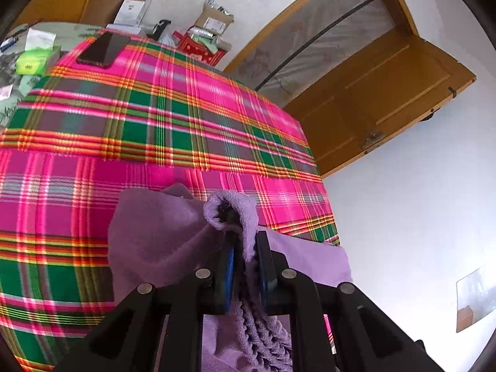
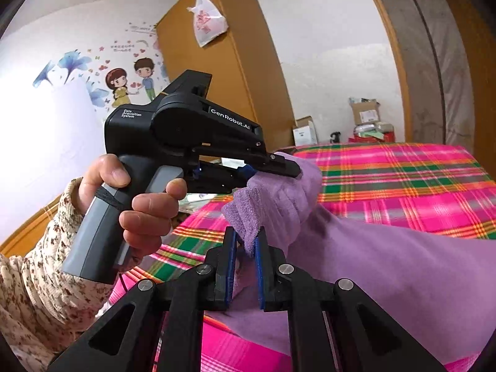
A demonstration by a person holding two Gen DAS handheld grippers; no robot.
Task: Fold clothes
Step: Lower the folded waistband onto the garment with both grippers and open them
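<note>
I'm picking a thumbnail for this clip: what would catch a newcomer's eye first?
The loud pink, green and orange plaid bedspread fills the left wrist view. Over it hangs a lilac fleece garment, pinched by both grippers: the left gripper and the right gripper. In the right wrist view, a hand in a floral sleeve holds the other black gripper.

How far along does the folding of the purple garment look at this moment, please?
Midway. Done: both grippers have a grip. The left gripper and right gripper each pinch a fleecy edge of the purple garment, holding it above the plaid bedspread. Left: laying it down, folding it over and smoothing it; no finished fold shows.
</note>
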